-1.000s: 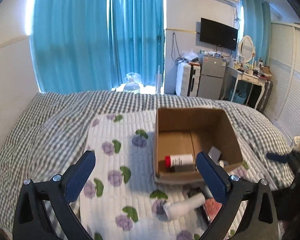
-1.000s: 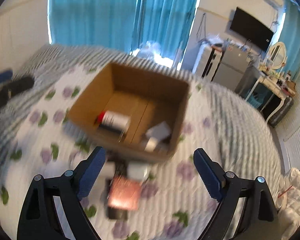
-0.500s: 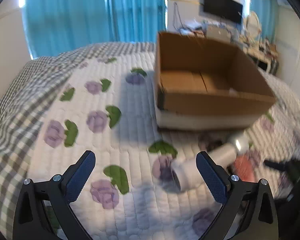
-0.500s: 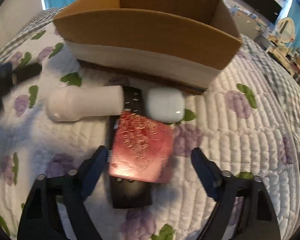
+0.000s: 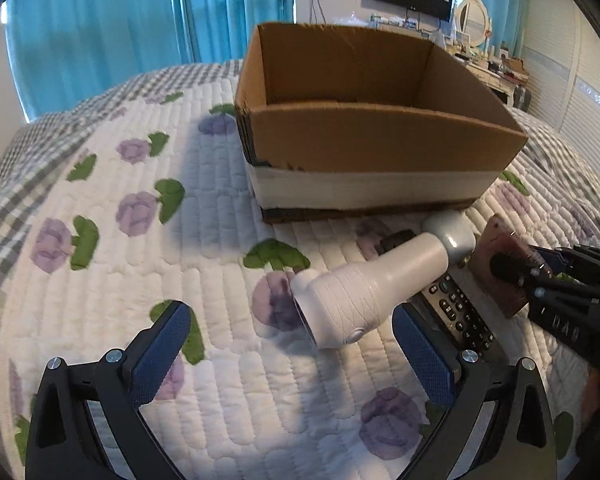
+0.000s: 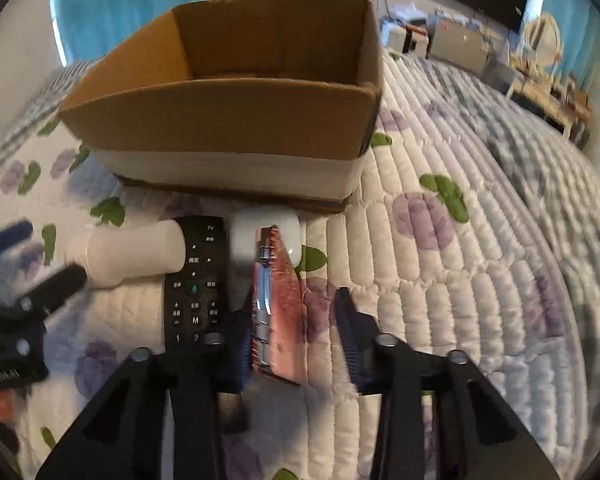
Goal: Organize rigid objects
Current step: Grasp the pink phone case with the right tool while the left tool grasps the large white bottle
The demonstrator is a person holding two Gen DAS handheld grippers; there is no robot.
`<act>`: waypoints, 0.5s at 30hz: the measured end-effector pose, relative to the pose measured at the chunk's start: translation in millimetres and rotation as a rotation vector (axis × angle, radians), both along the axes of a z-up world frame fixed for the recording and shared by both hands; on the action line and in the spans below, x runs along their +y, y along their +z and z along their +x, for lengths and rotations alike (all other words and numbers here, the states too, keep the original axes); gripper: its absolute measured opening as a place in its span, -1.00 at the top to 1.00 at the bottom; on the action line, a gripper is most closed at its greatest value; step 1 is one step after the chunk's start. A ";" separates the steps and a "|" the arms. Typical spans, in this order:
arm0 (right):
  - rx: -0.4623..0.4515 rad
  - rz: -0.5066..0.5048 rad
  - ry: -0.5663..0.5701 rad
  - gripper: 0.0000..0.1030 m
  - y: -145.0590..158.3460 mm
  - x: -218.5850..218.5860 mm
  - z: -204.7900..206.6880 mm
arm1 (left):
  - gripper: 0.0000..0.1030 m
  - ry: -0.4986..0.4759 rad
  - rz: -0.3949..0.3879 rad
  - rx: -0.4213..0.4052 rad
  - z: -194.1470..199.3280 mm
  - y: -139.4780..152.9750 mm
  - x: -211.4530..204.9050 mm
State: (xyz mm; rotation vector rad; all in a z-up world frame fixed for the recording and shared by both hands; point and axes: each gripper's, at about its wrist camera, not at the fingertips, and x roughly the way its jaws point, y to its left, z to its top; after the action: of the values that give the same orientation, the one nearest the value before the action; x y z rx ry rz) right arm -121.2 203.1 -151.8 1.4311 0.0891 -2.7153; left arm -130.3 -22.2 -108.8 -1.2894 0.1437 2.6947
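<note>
The right gripper (image 6: 296,328) has its jaws set on either side of a reddish, glittery flat packet (image 6: 278,300), which stands on edge between them; the left pad presses against it, but a gap shows on the right side, so I cannot tell whether the grip has closed. The left gripper (image 5: 292,344) is spread wide, its jaws released, with the base of a white bottle (image 5: 374,292) lying just ahead between them. That bottle rests on its side across a black remote control (image 6: 196,280). Beside the remote sits a white earbud case (image 6: 266,232), touching the packet's far end. All of this lies on a quilted bedspread (image 5: 148,240) with purple flowers, right in front of an open cardboard box (image 6: 236,120).
</note>
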 end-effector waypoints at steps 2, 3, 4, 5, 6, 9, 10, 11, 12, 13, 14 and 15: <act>0.004 -0.027 0.001 0.81 1.6 2.7 0.9 | -0.99 -0.010 -0.002 -0.024 -3.9 -3.6 2.4; 0.013 -0.038 0.001 0.81 3.8 3.8 3.2 | -0.99 -0.014 -0.004 -0.029 -4.7 -3.8 3.8; 0.021 -0.043 0.001 0.81 6.3 4.6 5.5 | -0.99 -0.021 -0.011 -0.034 -6.0 -2.8 6.6; 0.028 -0.046 0.001 0.81 9.1 6.8 8.5 | -0.99 -0.030 -0.019 -0.034 -7.3 -1.3 9.5; 0.033 -0.051 0.001 0.81 10.4 8.1 9.4 | -0.99 -0.036 -0.027 -0.032 -8.0 -0.6 11.2; 0.033 -0.077 0.002 0.81 13.9 11.7 10.4 | -0.99 -0.082 -0.074 -0.035 -16.5 -2.6 25.5; 0.029 -0.083 0.002 0.81 13.5 12.5 11.0 | -0.99 -0.090 -0.088 -0.037 -19.2 -5.3 28.9; 0.026 -0.087 0.003 0.81 12.0 12.2 10.1 | -0.99 -0.107 -0.110 -0.047 -23.1 -10.5 34.7; 0.023 -0.092 0.004 0.81 11.8 13.8 11.2 | -0.99 -0.112 -0.132 -0.054 -25.5 -14.7 38.8; 0.022 -0.095 0.004 0.81 12.6 14.0 11.0 | -0.97 -0.126 -0.158 -0.061 -27.6 -20.7 44.3; 0.021 -0.101 0.004 0.81 11.4 15.3 13.2 | -0.96 -0.138 -0.173 -0.064 -28.2 -24.2 47.4; 0.019 -0.106 0.004 0.81 11.4 16.8 13.6 | -0.92 -0.138 -0.189 -0.057 -28.2 -26.6 49.6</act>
State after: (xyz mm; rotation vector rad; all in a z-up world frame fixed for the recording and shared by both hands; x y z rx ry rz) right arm -107.7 219.8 -140.4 1.3748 -0.0496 -2.6869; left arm -158.5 27.4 -135.3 -1.3497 0.4736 2.5755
